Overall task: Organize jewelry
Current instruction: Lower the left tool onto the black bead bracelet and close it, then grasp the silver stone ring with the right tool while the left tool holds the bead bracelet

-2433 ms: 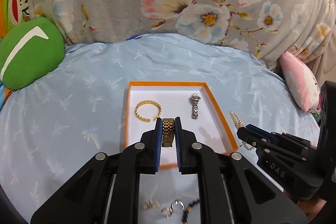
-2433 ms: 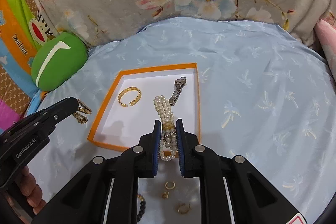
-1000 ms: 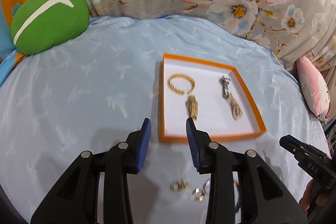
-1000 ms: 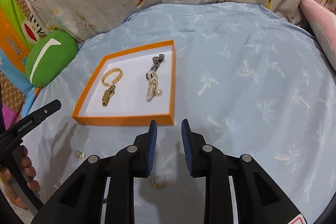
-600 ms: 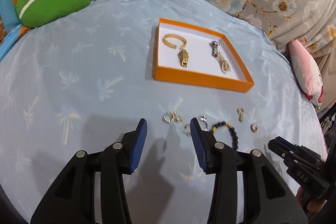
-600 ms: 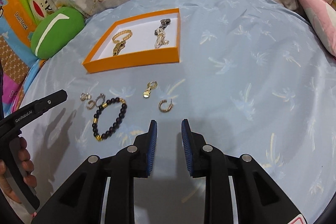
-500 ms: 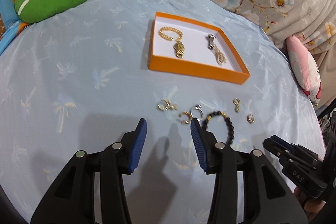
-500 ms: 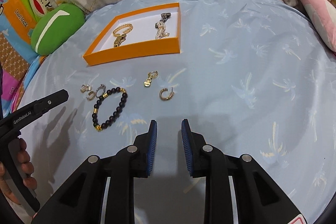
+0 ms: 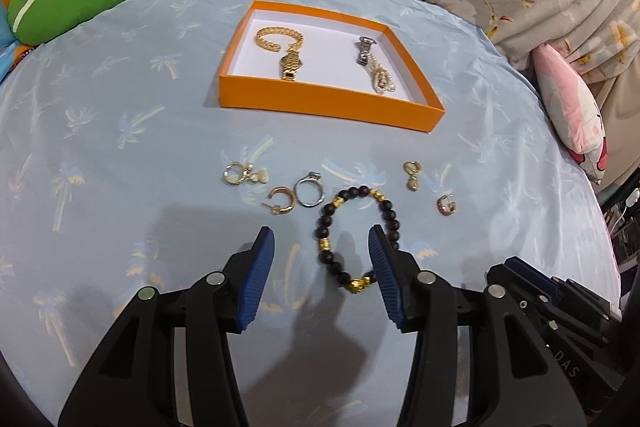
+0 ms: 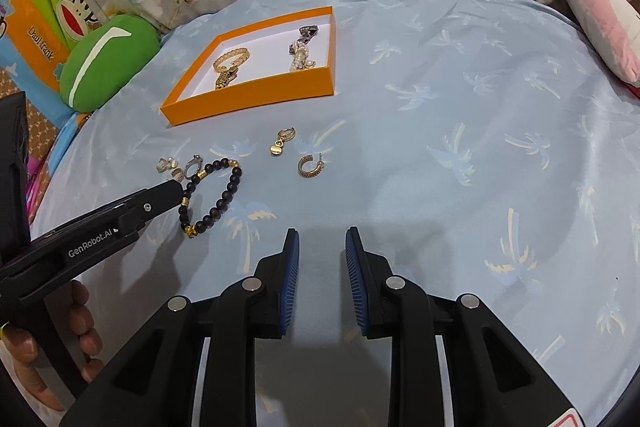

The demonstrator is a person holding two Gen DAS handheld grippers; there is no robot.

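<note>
Left hand-held gripper (image 9: 321, 251): jaws opening, moderately spread, pads clear of the dark beaded bracelet with gold spacers (image 9: 354, 233) on the light blue palm-print bed cover (image 9: 120, 147); its right pad hides part of the bracelet.

Right hand-held gripper (image 10: 322, 251): jaws narrowly parted, nothing between them.

Shallow orange cardboard tray with white floor (image 9: 320, 97), toward the cover's far edge: gold chain bracelet (image 9: 278, 37), gold link watch (image 9: 290, 65), silver watch (image 9: 365, 51), pearl strand (image 9: 382, 77). Its near wall cuts off part of the contents.
</note>
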